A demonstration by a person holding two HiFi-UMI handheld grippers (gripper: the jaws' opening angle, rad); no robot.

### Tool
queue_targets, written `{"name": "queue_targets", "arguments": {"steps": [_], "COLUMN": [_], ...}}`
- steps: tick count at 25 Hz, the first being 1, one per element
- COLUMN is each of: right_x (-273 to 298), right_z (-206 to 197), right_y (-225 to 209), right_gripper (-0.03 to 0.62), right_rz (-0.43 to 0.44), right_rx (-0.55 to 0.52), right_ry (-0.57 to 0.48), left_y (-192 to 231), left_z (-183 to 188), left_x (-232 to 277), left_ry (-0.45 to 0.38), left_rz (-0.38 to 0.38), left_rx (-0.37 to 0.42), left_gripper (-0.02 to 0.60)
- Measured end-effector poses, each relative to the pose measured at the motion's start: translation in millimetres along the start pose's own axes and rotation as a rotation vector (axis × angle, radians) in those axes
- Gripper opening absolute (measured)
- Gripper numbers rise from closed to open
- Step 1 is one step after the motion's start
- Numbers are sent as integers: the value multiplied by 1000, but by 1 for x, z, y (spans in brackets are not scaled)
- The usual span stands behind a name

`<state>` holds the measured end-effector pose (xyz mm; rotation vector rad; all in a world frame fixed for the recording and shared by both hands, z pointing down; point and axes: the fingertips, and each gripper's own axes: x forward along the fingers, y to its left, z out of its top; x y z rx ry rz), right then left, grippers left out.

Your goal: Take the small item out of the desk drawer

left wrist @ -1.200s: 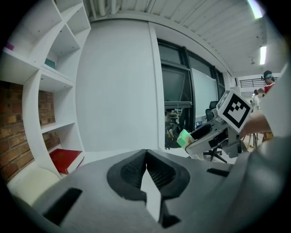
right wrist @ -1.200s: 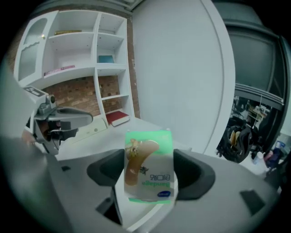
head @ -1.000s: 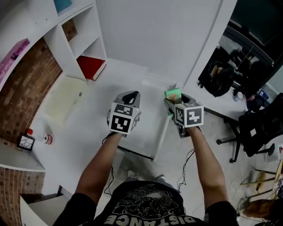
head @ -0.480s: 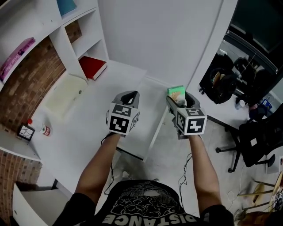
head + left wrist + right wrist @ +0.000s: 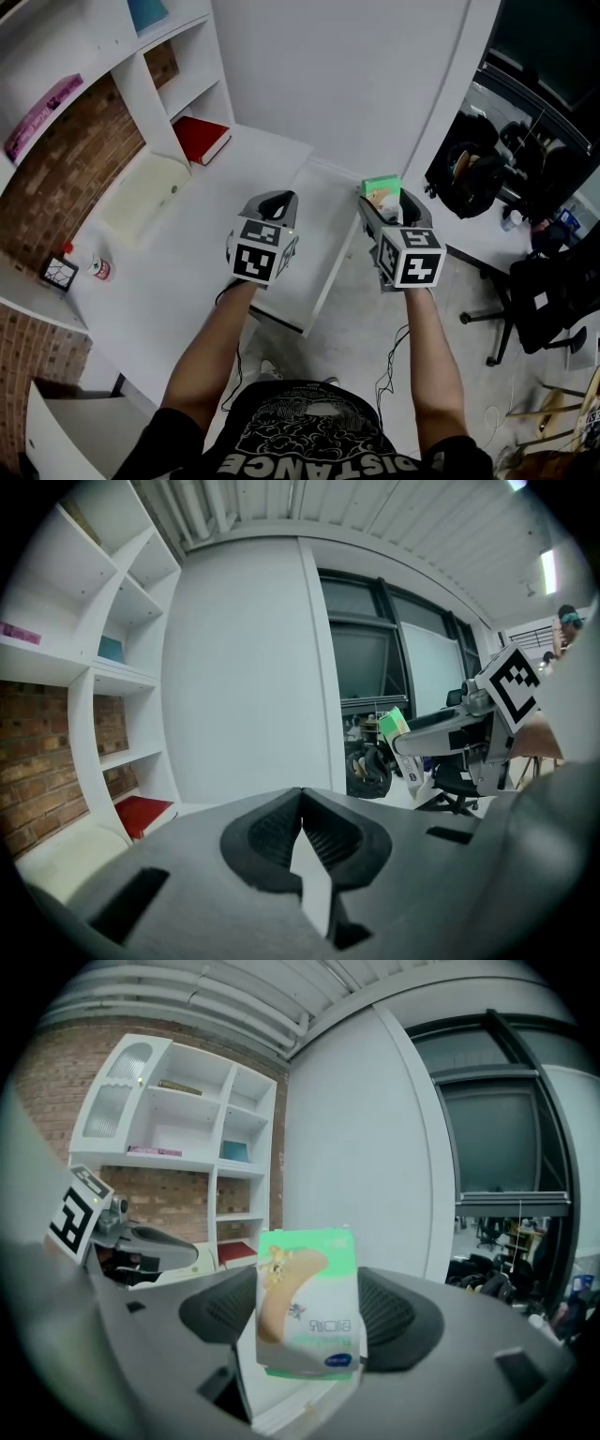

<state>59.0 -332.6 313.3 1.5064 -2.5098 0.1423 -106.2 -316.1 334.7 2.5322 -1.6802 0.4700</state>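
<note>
My right gripper (image 5: 382,199) is shut on a small green and white box (image 5: 382,190) with a bandage picture on it, held upright in the air beyond the desk's right end. The right gripper view shows the box (image 5: 309,1312) gripped by its two sides between the jaws of my right gripper (image 5: 309,1321). My left gripper (image 5: 272,202) hovers over the white desk (image 5: 187,272) with its jaws shut and nothing in them; in the left gripper view my left gripper (image 5: 302,810) has its pads meeting at the tip. The box (image 5: 397,738) also shows there at the right. The drawer itself is not clearly visible.
A white shelf unit (image 5: 141,84) stands at the desk's back left with a red book (image 5: 200,139) in its lowest bay. A cream mat (image 5: 145,197) and a small bottle (image 5: 97,270) lie on the desk. Office chairs (image 5: 544,281) and a dark bag (image 5: 466,173) stand at the right.
My right gripper has risen and moved away from me with the box held in it. My left gripper has shifted slightly, still shut.
</note>
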Motion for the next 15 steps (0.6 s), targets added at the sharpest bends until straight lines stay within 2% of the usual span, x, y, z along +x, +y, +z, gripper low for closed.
{"name": "queue_targets", "arguments": {"steps": [15], "right_x": [-16], "right_z": [0], "right_y": [6], "right_gripper": [337], "right_rz": [-13], "right_rx": [-14], "right_ry": [-2], "left_y": [-10], "left_z": [-3], "left_x": [-11], "left_ry": [-5], "left_rz": [-14], "left_rx": [4], "left_gripper": [6]}}
